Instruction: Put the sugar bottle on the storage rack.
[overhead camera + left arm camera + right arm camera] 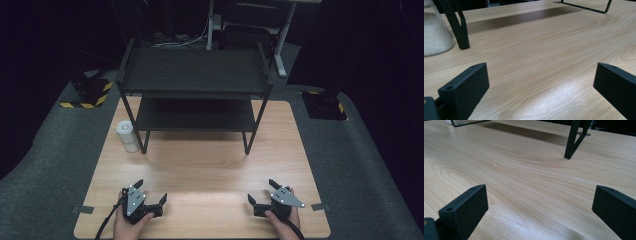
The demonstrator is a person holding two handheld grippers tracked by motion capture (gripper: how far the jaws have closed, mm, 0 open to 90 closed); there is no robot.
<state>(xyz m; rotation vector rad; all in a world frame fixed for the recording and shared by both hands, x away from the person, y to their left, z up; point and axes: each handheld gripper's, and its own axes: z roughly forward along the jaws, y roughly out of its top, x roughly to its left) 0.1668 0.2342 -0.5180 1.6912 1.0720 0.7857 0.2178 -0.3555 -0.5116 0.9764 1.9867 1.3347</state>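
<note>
Two grippers, left [150, 194] and right [261, 192], rest wide-fingered before the black rack [195, 75]; reaching its white jar [127, 134] likely comes next.

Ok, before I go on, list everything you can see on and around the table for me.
table: one, light wood, centre of the high view.
shelf rack: one, black, two tiers, standing on the far half of the table; both tiers look bare.
jar: one, clear with a white lid and white grainy contents, on the table beside the rack's front left leg.
tape marks: two, grey, at the table's left and right near edges.
striped blocks: two, black with yellow-black hazard stripes, on the grey floor left and right of the table's far end.
left claw: one, black, jaws open, low over the near left of the table, held in a hand.
right claw: one, black, jaws open, near right, held in a hand.
</note>
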